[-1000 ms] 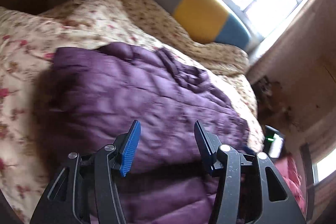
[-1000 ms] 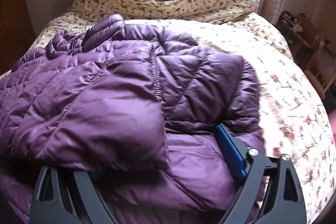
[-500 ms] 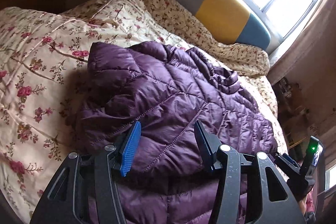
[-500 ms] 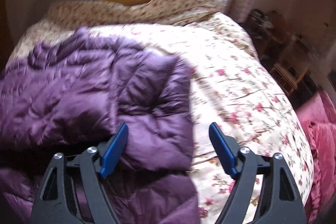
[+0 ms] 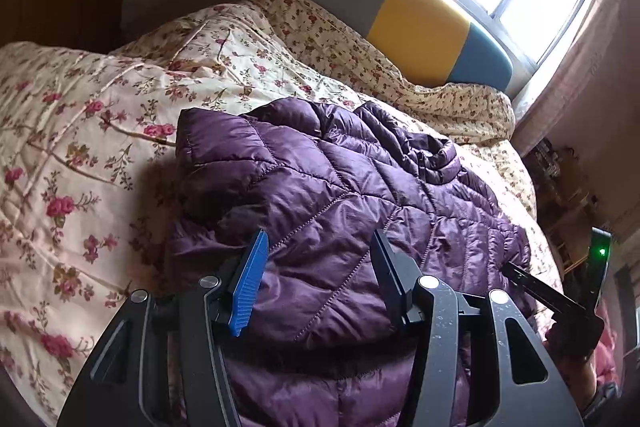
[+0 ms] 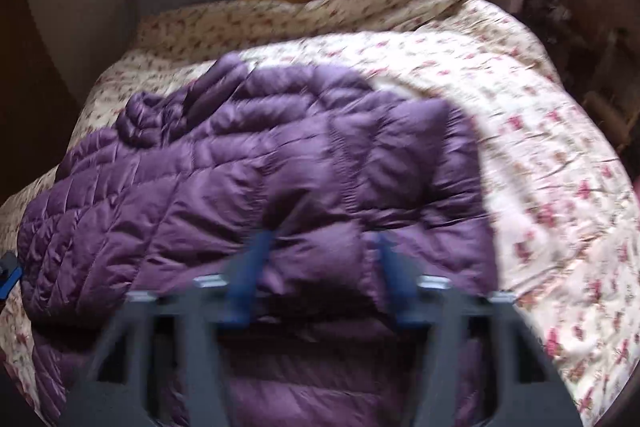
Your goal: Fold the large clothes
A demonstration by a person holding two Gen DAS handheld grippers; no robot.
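The left gripper [image 5: 316, 279] hangs with its jaws wide apart, holding nothing, just above the near folded edge of the purple puffer jacket [image 5: 340, 195]. The right gripper [image 6: 320, 275] (blurred) also looks spread and empty over the same edge. The jacket lies straight ahead of both, on the floral bedspread [image 5: 80, 147]. Its long axis runs away toward the headboard [image 5: 416, 15], collar end farthest. Neither of the 2 seems clearly nearer.

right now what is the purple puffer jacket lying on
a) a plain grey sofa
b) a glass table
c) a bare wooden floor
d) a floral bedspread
d: the purple puffer jacket lies on a cream floral bedspread with red flowers, in front of a grey, yellow and blue headboard.
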